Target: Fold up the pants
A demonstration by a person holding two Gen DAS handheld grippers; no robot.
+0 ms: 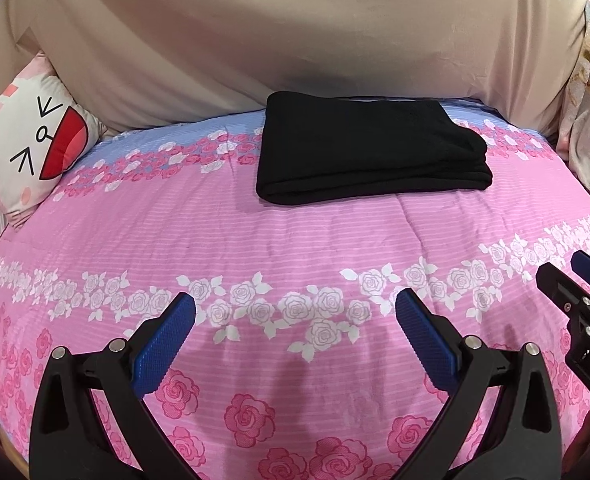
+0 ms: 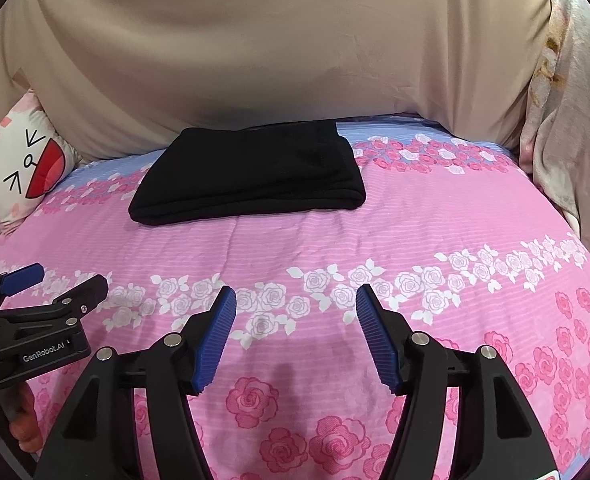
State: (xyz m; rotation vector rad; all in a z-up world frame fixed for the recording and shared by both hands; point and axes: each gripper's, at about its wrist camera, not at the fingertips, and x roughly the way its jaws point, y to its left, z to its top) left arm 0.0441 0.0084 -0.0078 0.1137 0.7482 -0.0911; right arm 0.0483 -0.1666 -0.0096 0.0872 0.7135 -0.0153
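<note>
I see the black pants (image 1: 371,148) lying folded into a flat rectangular bundle on the far part of the bed, close to the beige sheet (image 1: 279,40) that hangs behind it. The bundle rests on the pink bedspread (image 1: 255,232) just where its blue band begins, with a rounded fold along the near edge and the right end slightly lumpier. Neither tool touches it; both are well back from it, over the near part of the bed.

My left gripper (image 1: 295,316) hovers above the rose print with its blue fingers (image 1: 167,344) spread wide and nothing between them. My right gripper (image 2: 295,328) sits just beside it, its fingers (image 2: 215,340) also apart and holding nothing, though the gap looks somewhat narrower than on the left. In the right wrist view I can see the left tool (image 2: 35,320) at the lower left edge, with a bit of the hand (image 2: 21,420) that grips its handle. In the left wrist view the right tool (image 1: 579,300) pokes in at the right edge.

A white cushion (image 1: 35,140) with a cartoon face leans at the far left corner of the bed. A pale flowered cloth (image 2: 567,128) is bunched along the right side.
</note>
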